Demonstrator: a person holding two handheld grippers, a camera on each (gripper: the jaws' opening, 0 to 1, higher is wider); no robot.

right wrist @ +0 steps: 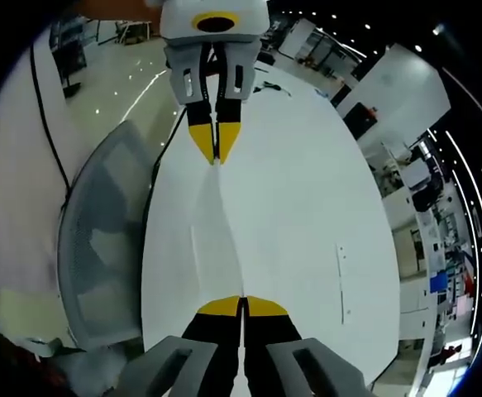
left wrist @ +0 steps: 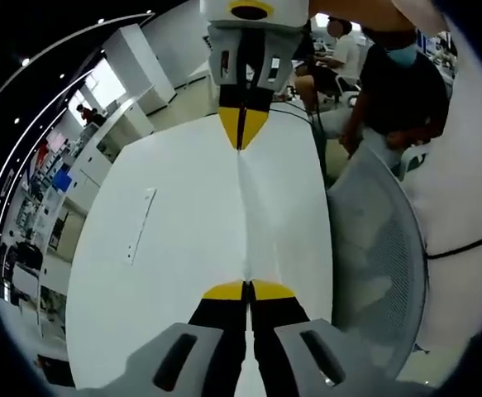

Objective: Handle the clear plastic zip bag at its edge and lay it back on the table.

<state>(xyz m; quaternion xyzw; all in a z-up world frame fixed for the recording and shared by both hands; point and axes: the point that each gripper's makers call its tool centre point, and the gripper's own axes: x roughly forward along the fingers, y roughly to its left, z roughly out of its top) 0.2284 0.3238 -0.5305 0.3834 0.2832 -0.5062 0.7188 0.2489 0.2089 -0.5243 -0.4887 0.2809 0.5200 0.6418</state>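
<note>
Both the left gripper (left wrist: 247,290) and right gripper (right wrist: 241,307) have grey bodies, black fingers and yellow tips.

You get bright, even overhead light, the white tabletop (left wrist: 174,248) nearly washed out, ceiling lights mirrored on the floor (right wrist: 133,78), and edges bent by fisheye distortion.

- bag (left wrist: 245,215): clear plastic, nearly invisible, stretched taut edge-on over the white table
- near end pinched at one edge, far end at the opposite edge
- in right gripper view, bag (right wrist: 216,231) likewise a thin creased strip
</note>
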